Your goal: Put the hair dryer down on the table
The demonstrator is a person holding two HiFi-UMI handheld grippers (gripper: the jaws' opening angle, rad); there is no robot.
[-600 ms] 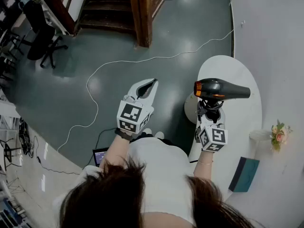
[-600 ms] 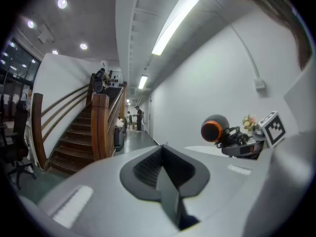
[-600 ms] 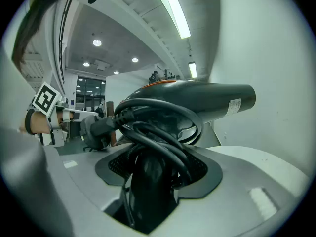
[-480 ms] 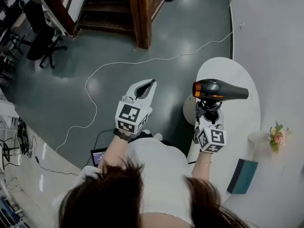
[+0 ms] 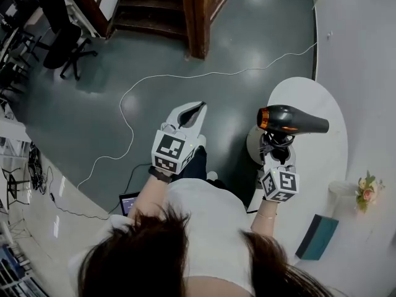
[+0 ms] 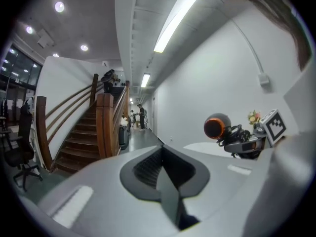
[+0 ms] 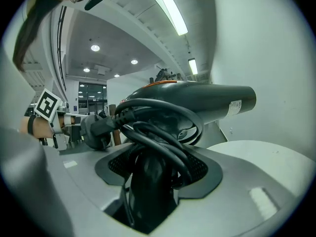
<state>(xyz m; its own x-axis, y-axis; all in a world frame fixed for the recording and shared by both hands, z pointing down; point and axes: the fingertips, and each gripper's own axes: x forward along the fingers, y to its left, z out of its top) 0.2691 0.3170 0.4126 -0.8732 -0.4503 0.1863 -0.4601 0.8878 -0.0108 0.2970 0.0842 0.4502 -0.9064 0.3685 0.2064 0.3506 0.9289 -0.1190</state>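
Observation:
A black hair dryer [image 5: 297,120] with an orange rear ring hangs level above the white oval table [image 5: 315,159], nozzle to the right. My right gripper [image 5: 276,148] is shut on its handle from below. In the right gripper view the handle [image 7: 148,181] fills the gap between the jaws, and the coiled black cord with its plug [image 7: 96,127] loops over it. My left gripper [image 5: 193,110] hovers over the floor to the left, jaws together and empty. In the left gripper view the jaws [image 6: 165,154] meet along a seam, and the hair dryer [image 6: 216,127] shows at the right.
A small bunch of flowers [image 5: 365,187] and a teal book [image 5: 317,237] lie on the white counter at the right. A white cable [image 5: 154,79] runs across the grey floor. Wooden stairs [image 5: 154,5] and an office chair [image 5: 62,42] stand at the back left.
The head view has shifted a little. Both grippers and the hair dryer keep nearly the same place over the table.

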